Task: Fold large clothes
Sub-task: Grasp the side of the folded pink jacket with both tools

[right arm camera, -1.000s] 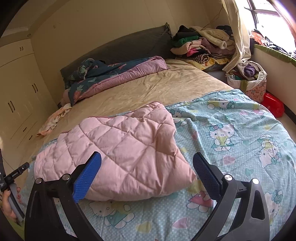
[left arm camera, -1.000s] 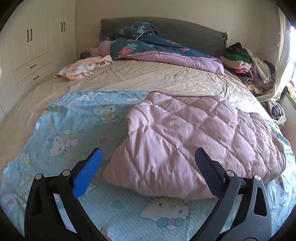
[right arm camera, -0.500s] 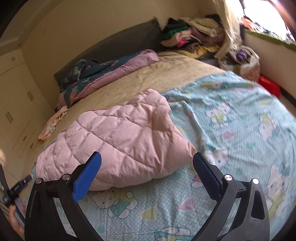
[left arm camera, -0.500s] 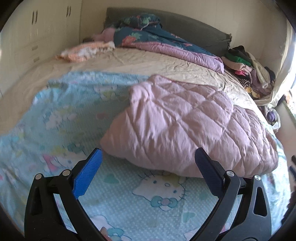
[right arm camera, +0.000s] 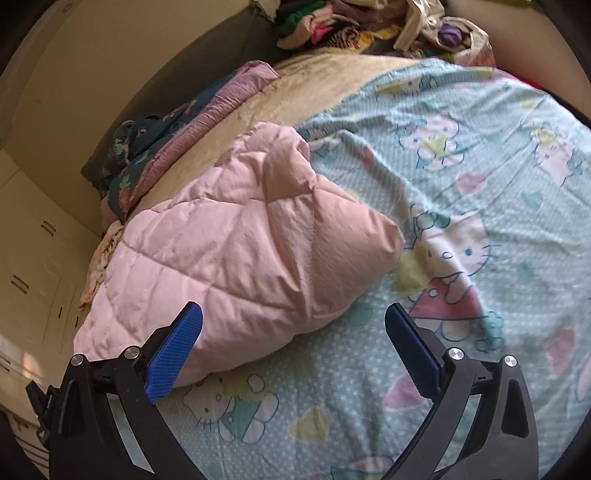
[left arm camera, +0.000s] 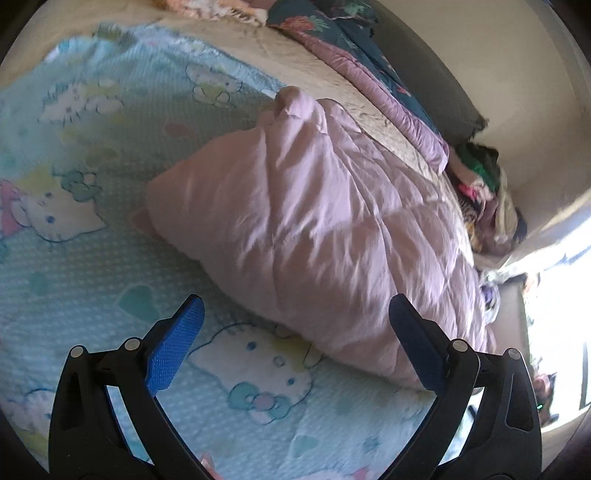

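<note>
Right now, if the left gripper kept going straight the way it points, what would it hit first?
Most likely the near edge of the pink quilted jacket; the open left gripper frames it, above the cartoon-print sheet. Depth is unclear.

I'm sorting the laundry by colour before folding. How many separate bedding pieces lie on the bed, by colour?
Pink: 1, the puffy pink quilted garment
Light blue: 1, the cartoon-cat print sheet spread under it
Dark blue with lilac lining: 1, the floral quilt bunched by the headboard
Beige: 1, the bedspread
Total: 4; the mixed clothes heap beyond is uncounted.
</note>
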`<state>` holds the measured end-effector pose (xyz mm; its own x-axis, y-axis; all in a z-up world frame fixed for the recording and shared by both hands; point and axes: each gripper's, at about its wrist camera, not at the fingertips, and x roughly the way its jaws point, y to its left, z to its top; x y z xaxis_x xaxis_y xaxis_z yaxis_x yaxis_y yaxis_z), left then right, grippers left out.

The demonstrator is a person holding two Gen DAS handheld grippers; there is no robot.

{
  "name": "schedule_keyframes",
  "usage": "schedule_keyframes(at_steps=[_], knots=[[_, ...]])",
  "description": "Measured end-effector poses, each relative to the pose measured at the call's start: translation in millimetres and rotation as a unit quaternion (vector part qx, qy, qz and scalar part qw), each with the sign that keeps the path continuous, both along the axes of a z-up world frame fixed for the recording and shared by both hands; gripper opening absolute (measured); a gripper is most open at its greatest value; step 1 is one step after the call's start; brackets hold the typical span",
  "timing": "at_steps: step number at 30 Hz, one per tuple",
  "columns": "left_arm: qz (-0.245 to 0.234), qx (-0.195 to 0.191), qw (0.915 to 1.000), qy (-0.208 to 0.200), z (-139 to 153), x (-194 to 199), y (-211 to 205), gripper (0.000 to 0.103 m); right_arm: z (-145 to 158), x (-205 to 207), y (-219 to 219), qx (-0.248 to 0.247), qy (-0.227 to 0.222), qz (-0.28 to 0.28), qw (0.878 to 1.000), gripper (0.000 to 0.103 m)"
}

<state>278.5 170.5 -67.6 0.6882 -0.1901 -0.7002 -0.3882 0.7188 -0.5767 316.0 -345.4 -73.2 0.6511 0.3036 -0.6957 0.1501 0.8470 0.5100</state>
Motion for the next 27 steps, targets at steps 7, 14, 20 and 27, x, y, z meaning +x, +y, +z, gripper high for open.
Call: schedule_keyframes(at_steps=[7,14,20,27], knots=[[0.025,-0.073,0.997,0.004,-23.7,20.6,10.7,0.093,-18.3,24.4,5.9,0.022,0.019,0.006,1.0,0.099],[0.035,-0.108,0.9935,-0.006,-42.9,37.5,11.9,0.095,-27.2,39.7,7.8,0.035,0.022,0.009,0.999,0.099],[0.038,-0.097,0.9945,-0.014,-45.6,47.4,10.1,0.095,-38.3,52.4,6.1,0.056,0.025,0.009,0.998,0.099],[0.032,-0.074,0.9965,-0.018,-44.9,50.4,6.9,0.095,-45.0,63.4,5.8,0.072,0.014,0.015,0.997,0.099]])
